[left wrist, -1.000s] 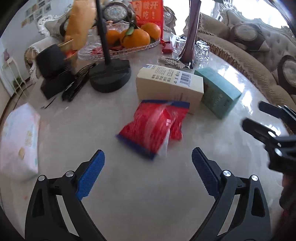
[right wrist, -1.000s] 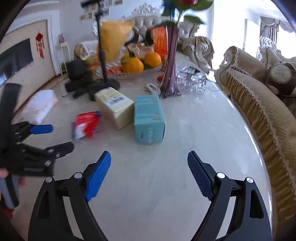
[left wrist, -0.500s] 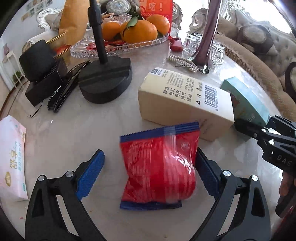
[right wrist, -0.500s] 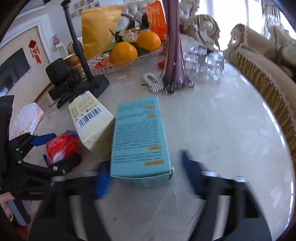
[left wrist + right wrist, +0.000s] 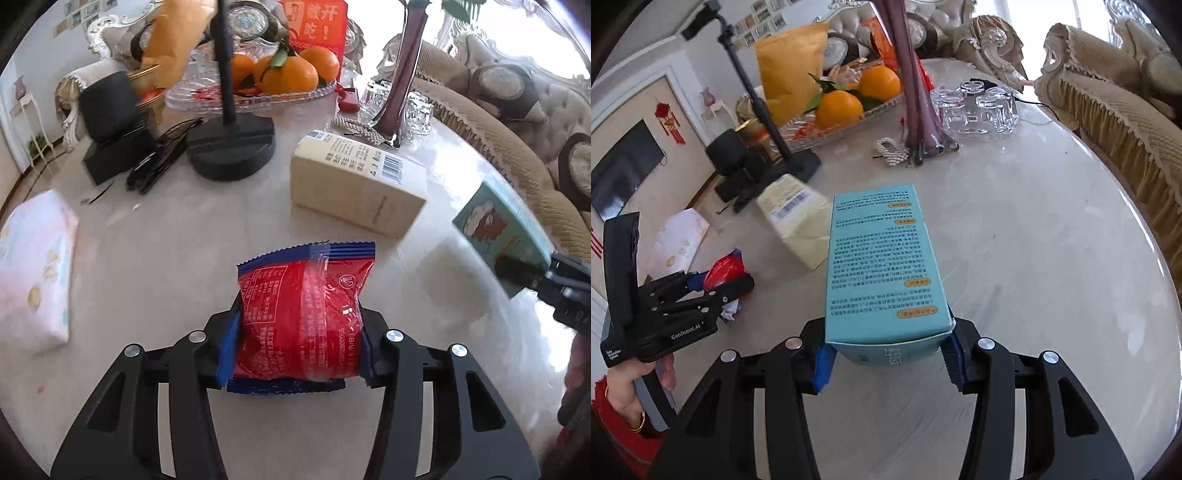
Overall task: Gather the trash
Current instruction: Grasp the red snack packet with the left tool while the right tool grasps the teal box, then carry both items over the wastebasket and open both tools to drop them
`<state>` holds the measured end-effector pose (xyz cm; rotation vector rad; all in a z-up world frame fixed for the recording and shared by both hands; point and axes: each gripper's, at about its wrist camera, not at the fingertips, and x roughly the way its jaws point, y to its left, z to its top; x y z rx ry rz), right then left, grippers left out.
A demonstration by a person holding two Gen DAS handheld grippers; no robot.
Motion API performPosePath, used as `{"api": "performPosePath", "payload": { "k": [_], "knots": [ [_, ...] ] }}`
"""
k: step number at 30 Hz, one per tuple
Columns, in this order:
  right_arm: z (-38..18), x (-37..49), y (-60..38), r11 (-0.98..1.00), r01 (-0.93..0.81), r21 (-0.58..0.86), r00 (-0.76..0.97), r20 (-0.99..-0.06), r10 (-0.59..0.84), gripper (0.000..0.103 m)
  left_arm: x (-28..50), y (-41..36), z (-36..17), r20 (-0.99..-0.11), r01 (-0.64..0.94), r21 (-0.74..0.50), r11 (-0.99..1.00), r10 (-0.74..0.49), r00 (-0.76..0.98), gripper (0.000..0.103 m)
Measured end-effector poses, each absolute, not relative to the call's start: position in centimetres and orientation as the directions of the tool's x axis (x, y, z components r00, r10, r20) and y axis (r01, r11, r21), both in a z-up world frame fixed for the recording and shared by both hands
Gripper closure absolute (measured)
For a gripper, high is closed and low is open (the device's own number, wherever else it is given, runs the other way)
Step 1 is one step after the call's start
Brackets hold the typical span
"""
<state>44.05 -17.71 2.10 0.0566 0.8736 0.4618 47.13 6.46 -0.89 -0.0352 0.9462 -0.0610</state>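
A red snack packet (image 5: pixel 303 306) with blue ends sits between my left gripper's (image 5: pixel 297 343) blue pads, which are closing and press on its sides just above the marble table (image 5: pixel 166 258). In the right wrist view that left gripper (image 5: pixel 713 284) shows at the left with the packet (image 5: pixel 724 269) in it. My right gripper (image 5: pixel 888 363) is shut on the near end of a teal box (image 5: pixel 879 258), lifted and tilted; the left wrist view has the box (image 5: pixel 498 221) at the right edge. A cream carton (image 5: pixel 354 184) lies on the table between them.
Behind stand a black stand base (image 5: pixel 231 151), a glass tray of oranges (image 5: pixel 258 99), a purple vase (image 5: pixel 402 74) and glass cups (image 5: pixel 975 107). A tissue pack (image 5: pixel 33 266) lies left, sunglasses (image 5: pixel 159 158) beside black boxes. A sofa (image 5: pixel 1126 129) borders the right.
Both grippers moved in and went from wide open to shut: the left around the red packet, the right on the teal box, which has left its place beside the cream carton.
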Motion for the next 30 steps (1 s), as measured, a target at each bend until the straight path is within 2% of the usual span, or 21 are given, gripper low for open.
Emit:
{"api": "performPosePath", "payload": {
  "k": [4,10,18,23,30],
  "knots": [
    [1.6,40.7,-16.7,0.901,-0.384,0.204,0.542,-0.74,0.398,0.057,42.9,8.0,0.3,-0.796,-0.006,-0.134,0.991,-0.104,0.596,0.053],
    [1.9,32.4,-15.7,0.88,-0.44,0.179,0.563,-0.708,0.426,0.057,32.4,7.6,1.9,-0.743,0.016,-0.158,0.987,-0.13,0.657,0.053],
    [4.4,19.8,-17.5,0.843,-0.51,0.174,0.612,-0.615,0.497,0.057,17.3,4.7,2.9,-0.702,0.111,-0.161,0.981,-0.193,0.685,0.053],
    [4.9,12.3,-20.2,0.849,-0.498,0.176,0.634,-0.594,0.496,0.057,7.9,3.3,3.6,-0.681,0.158,-0.126,0.979,-0.201,0.704,0.053],
    [3.3,3.9,-23.6,0.852,-0.463,0.244,0.611,-0.608,0.506,0.057,-1.5,2.0,0.1,-0.733,0.173,-0.113,0.978,-0.2,0.651,0.053]
  ]
}}
